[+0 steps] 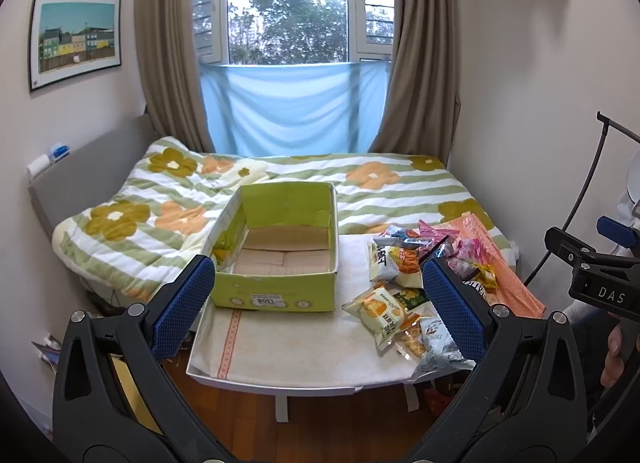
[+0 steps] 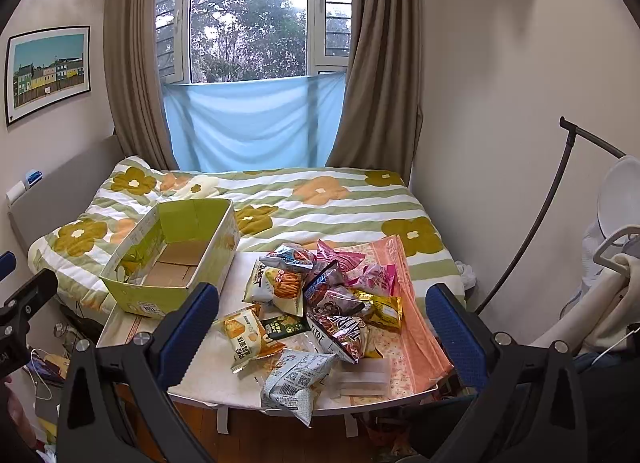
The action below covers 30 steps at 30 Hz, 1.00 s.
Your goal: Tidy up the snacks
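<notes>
Both hand-held grippers, left (image 1: pixel 316 305) and right (image 2: pixel 320 327), spread, empty; snack pile (image 2: pixel 320 303) overlapping, lower packets probably hidden.

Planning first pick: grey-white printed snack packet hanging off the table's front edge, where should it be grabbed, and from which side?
Take the grey-white printed snack packet by its overhanging lower end, coming from the front. That end sticks past the table edge, so fingers can likely close above and below it.

- Lime-green cardboard box (image 1: pixel 276 287) is showing a plain brown inside.
- Quilt (image 2: pixel 340 207) is displaying green-and-white stripes with orange and olive flowers.
- Gripper pads (image 1: pixel 182 311) are showing dotted blue.
- Cloth (image 2: pixel 404 327) is showing peach floral print.
</notes>
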Available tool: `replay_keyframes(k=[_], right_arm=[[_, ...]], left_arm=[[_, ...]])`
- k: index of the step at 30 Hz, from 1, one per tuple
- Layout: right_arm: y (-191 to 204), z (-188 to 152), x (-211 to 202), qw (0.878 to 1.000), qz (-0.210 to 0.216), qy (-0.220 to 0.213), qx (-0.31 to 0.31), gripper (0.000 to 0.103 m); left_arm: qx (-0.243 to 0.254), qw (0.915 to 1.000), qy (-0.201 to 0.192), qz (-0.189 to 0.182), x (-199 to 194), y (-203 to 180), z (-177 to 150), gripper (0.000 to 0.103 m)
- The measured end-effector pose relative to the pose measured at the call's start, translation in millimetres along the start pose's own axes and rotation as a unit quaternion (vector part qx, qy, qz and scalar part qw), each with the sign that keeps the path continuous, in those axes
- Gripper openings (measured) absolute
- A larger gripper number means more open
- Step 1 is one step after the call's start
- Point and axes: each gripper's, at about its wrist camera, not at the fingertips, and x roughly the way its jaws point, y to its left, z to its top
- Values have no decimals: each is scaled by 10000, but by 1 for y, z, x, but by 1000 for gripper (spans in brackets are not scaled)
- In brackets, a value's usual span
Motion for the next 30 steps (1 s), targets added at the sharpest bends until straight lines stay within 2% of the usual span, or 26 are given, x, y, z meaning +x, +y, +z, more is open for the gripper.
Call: replay_keyframes(k=[30], right_arm=[[2,-1,2,10000,14,33,10,103]], left_arm=[[53,9999,90,-75,6,0,-2,103]])
